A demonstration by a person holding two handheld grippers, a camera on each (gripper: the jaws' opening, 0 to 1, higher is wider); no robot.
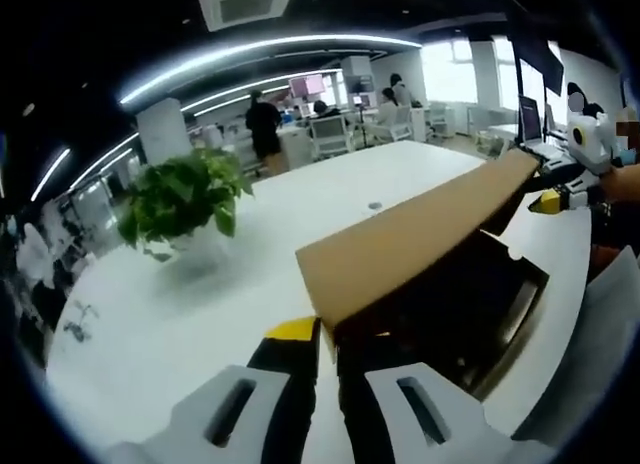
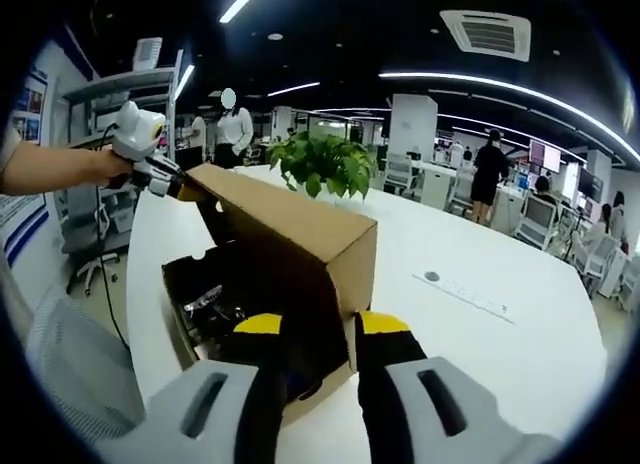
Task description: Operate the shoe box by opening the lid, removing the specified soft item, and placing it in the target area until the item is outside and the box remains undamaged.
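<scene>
In the left gripper view, a potted plant (image 1: 185, 199) stands on the white bench (image 1: 150, 324), well left of the shoe box. The left gripper (image 1: 325, 334) rises from the bottom, its yellow-tipped fingers (image 1: 290, 332) closed on the near corner of the raised cardboard lid (image 1: 420, 234). Under the lid, the open shoe box (image 1: 470, 324) shows a dark interior whose contents are too dim to make out. At the far right, the other gripper, held in a person's hand (image 1: 620, 184), meets the lid's far end.

In the right gripper view, that hand-held left gripper (image 2: 150, 164) grips the lid's far corner at the left. The box (image 2: 215, 294) sits open on the bench near its edge, something dark and glossy inside. The right gripper (image 2: 318, 329) pinches the lid's near corner (image 2: 345, 274) between its fingers. The plant (image 2: 320, 164) stands behind.
</scene>
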